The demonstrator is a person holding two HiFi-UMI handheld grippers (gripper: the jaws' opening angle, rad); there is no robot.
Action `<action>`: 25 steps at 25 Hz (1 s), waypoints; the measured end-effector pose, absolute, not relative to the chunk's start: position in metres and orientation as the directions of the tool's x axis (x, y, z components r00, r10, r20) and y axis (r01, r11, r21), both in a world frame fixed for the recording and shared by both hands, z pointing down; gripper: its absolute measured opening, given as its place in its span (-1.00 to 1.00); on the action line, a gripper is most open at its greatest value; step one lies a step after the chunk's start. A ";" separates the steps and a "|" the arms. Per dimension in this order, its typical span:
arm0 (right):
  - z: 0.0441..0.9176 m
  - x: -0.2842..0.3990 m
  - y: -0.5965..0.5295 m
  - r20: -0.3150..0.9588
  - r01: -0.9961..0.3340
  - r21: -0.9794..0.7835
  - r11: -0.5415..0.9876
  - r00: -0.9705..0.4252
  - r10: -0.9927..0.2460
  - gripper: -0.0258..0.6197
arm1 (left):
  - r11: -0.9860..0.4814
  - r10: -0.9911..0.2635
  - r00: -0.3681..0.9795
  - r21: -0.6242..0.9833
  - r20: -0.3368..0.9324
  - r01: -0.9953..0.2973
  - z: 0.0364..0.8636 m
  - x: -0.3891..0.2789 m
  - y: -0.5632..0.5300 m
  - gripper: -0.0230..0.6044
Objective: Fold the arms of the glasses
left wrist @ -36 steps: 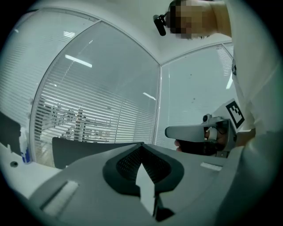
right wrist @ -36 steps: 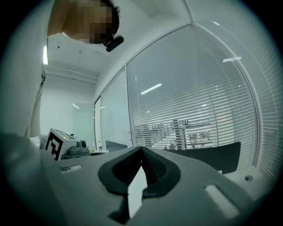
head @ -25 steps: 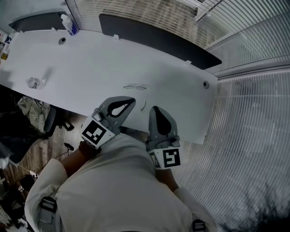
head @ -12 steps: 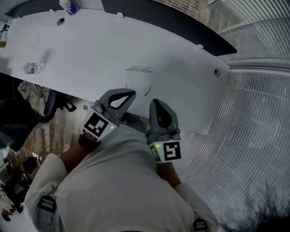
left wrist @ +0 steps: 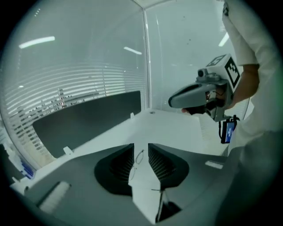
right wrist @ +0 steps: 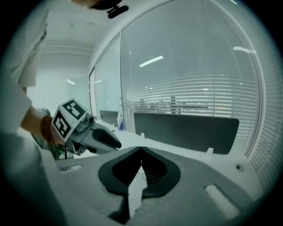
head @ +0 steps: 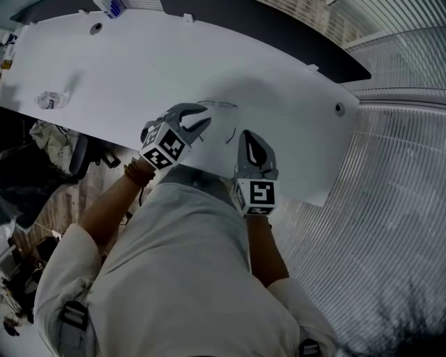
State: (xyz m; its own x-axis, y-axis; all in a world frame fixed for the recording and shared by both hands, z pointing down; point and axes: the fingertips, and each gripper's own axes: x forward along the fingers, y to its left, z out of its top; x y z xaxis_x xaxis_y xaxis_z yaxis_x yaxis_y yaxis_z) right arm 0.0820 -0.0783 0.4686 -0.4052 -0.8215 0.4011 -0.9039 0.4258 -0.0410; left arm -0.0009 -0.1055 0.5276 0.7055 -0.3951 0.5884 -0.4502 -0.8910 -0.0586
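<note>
Glasses lie just ahead of left gripper, arms pointing back at its opening, empty jaws; right gripper jaws pressed together

Nothing is reading as a clear word, number or brand anywhere. The left cube, over the counter's near edge, is showing only a black-and-white square marker. It is a pattern, not lettering, and the right cube, just off that same edge, is showing another. A bottle at the counter's far left corner is carrying a blue label too small to make out. A small blue screen beyond the counter's edge is glowing, too blurred to read.
</note>
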 end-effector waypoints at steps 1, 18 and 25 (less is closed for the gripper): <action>0.488 0.083 -0.082 0.436 -0.903 -0.016 0.429 -0.392 -0.810 -0.92 | -0.898 -0.375 0.685 -0.062 0.624 -0.436 0.547 -0.003 -0.111 -0.56; 0.670 0.123 -0.109 0.715 -0.931 -0.046 0.362 -0.283 -0.639 -0.92 | -0.973 -0.124 0.520 0.001 0.845 -0.233 0.705 0.003 -0.152 -0.44; 0.697 0.126 -0.105 0.767 -0.926 -0.048 0.375 -0.275 -0.580 -0.92 | -0.977 -0.117 0.507 -0.009 0.854 -0.211 0.713 0.000 -0.151 -0.83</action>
State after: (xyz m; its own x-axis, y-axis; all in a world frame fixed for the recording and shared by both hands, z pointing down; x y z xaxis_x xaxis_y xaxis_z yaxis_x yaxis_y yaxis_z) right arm 0.1259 -0.1054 0.6967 -0.2750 -0.5803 0.7666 -0.9258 0.3748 -0.0484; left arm 0.0001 -0.1512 0.7130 0.5071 -0.1171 0.8539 -0.2110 -0.9775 -0.0088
